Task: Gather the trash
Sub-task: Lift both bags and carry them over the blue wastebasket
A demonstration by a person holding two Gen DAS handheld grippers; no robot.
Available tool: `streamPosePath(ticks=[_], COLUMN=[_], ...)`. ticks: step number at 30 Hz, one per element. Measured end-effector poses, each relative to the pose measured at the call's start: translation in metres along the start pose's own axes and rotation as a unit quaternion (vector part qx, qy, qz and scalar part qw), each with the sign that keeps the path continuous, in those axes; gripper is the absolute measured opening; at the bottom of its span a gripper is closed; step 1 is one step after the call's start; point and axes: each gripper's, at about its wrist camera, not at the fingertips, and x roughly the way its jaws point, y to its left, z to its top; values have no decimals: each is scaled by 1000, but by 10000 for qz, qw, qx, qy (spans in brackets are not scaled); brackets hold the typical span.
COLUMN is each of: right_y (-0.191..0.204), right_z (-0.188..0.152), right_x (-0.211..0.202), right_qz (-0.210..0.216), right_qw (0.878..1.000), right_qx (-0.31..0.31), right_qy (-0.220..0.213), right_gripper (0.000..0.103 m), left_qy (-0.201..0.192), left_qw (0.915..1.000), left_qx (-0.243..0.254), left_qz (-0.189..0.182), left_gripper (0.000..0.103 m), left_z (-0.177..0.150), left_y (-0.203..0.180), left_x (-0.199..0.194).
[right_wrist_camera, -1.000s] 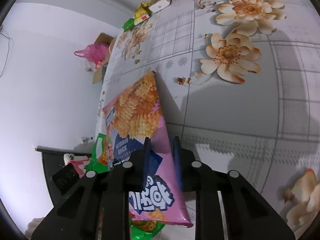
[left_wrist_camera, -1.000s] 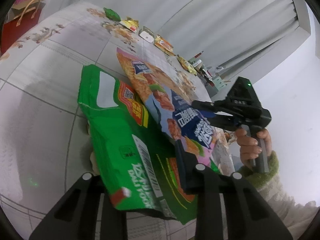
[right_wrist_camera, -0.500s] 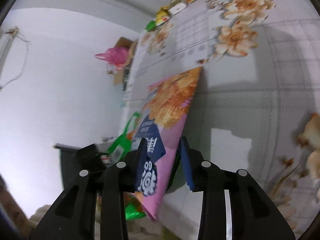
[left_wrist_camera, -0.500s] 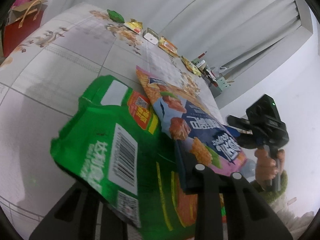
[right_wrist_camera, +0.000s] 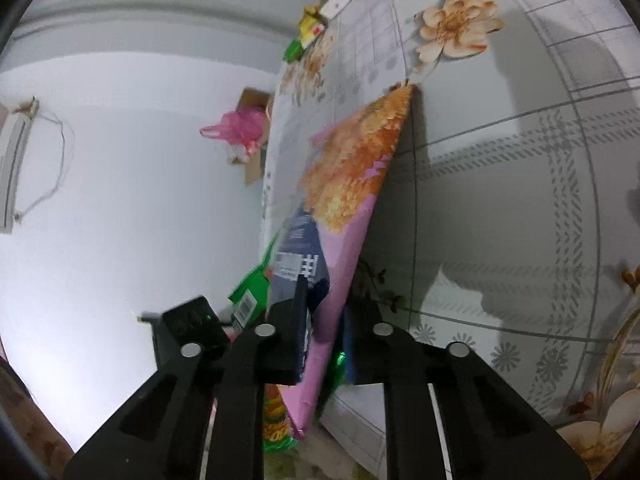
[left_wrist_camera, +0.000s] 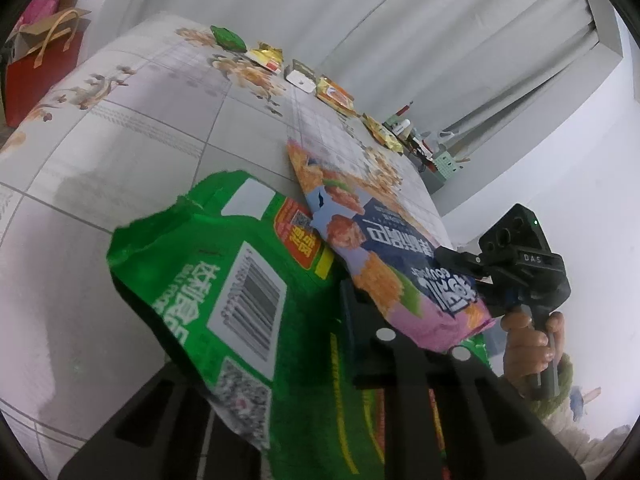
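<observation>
A green snack bag [left_wrist_camera: 224, 264] fills the front of the left wrist view, its top flopped over. My left gripper [left_wrist_camera: 320, 332] is closing on its lower part; the left finger is hidden behind the bag. Across it lies a pink snack bag [left_wrist_camera: 360, 240], pinched at its bottom end by my right gripper [left_wrist_camera: 452, 260], which a hand holds. In the right wrist view the pink bag [right_wrist_camera: 352, 168] stands on edge between the closing jaws of the right gripper [right_wrist_camera: 324, 320], its far tip near the floral table [right_wrist_camera: 500, 200]. The green bag [right_wrist_camera: 248, 292] peeks out behind.
Small trash lies along the table's far edge: a green wrapper [left_wrist_camera: 228, 38], a yellow wrapper [left_wrist_camera: 266, 54], a white box [left_wrist_camera: 300, 76], an orange packet [left_wrist_camera: 334, 94]. A red paper bag [left_wrist_camera: 36, 72] and a pink plastic bag [right_wrist_camera: 240, 128] sit beyond the table.
The green bag's top folded over toward the camera. The right gripper moved right and rolled with the pink bag, its jaws widening briefly and then narrowing on the bag again.
</observation>
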Motion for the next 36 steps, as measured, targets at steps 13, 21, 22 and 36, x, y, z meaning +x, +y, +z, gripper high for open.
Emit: streamPosePath(ticks=[13,21,22,36], right_y=[3,-18,-24,-118], right_z=[-36,-89,-99,-255], right_x=[-69,-141,-154,-323], right_qz=[507,757,798,97], right_qw=[9905,9672,9620,8430], right_qx=[-168,9,67,1245], right_qy=[-1265,-2423,-2611,-5232], right_gripper=[1,0,0,0], left_qy=[-283,-402,-347,649], left_qw=[9985,9916,9900,9520], left_qx=[294,781,875,2081], left_qz=[-372,-950,-1047,-2150], left_gripper=[4,4,4,4], left_z=[14,29,31,-6], left_y=[-31,-84,-96,-275], left_x=[-13,-9,-4,94])
